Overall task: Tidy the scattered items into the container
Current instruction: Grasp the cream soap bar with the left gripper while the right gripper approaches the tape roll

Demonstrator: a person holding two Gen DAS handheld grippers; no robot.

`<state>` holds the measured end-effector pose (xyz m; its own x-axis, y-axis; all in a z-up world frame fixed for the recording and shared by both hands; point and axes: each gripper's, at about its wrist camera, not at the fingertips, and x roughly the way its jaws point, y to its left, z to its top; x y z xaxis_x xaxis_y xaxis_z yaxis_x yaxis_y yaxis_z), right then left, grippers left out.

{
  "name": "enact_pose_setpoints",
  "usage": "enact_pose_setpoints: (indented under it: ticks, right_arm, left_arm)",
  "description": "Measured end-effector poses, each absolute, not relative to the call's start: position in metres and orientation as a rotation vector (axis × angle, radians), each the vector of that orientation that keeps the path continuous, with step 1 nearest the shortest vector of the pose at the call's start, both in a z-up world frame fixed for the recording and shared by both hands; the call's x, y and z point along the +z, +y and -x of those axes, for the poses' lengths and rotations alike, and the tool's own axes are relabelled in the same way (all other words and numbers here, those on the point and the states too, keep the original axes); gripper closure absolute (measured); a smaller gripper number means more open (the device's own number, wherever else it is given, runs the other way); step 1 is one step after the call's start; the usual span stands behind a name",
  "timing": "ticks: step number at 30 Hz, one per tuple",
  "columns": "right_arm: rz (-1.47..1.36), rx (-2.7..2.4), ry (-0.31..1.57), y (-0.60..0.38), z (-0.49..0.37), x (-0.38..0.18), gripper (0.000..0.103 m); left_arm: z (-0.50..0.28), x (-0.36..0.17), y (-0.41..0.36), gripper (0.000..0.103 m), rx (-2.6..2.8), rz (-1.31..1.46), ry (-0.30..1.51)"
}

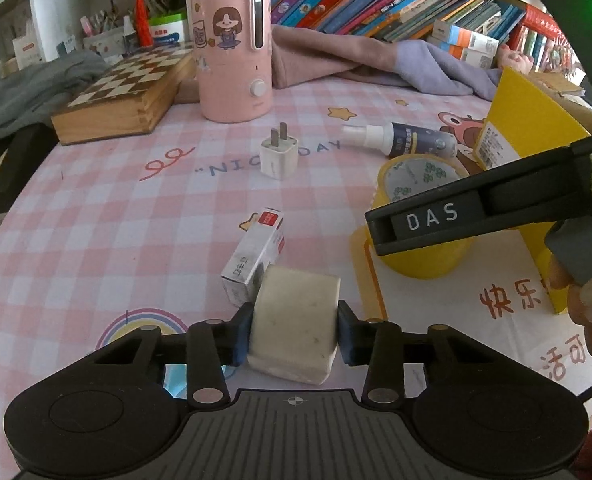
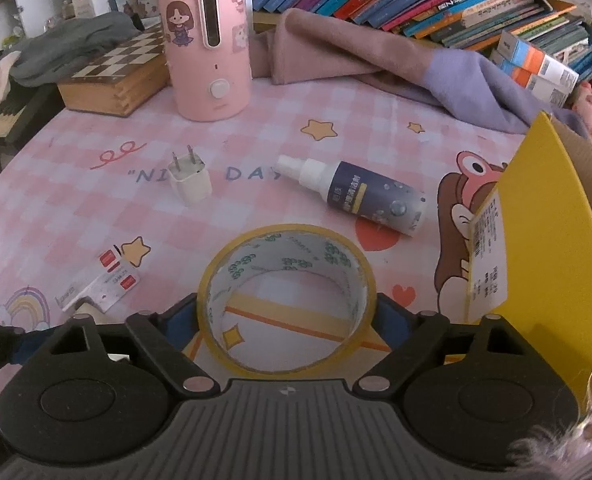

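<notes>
My left claw (image 1: 294, 332) is clamped on a pale soap-like block (image 1: 296, 320), its blue pads pressed against both flat sides, held just above the pink checked surface (image 1: 95, 220). My right claw (image 2: 287, 312) sits around the yellow tape roll (image 2: 285, 296), pads just outside its rim on either side; I cannot tell whether they touch it yet. The yellow box (image 2: 544, 248), which I take for the container, stands open just to the right of the tape, so the right hand is nearer it and the left must carry its block rightward across. The small white carton (image 1: 255, 256) lies just beyond the block, long axis pointing away. The right view shows the spray bottle (image 2: 356, 196) lying on its side and the charger plug (image 2: 189, 178) unobstructed, while the left view alone shows the block.
</notes>
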<state>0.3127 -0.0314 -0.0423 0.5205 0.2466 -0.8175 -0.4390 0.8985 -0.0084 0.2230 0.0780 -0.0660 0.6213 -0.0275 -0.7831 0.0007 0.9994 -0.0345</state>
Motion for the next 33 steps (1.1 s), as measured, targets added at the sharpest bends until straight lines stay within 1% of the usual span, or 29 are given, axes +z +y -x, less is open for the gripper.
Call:
enact_pose_setpoints:
  ticks: [10, 33]
  right_arm:
    - [0.219, 0.432, 0.9, -0.035, -0.298, -0.03, 0.015]
    - [0.151, 0.45, 0.753, -0.069, -0.224, 0.025, 0.015]
  left_arm:
    - [-0.209, -0.05, 0.077, 0.066, -0.031, 0.03, 0.855]
    - [-0.144, 0.0, 0.075, 0.068, 0.002, 0.029, 0.706]
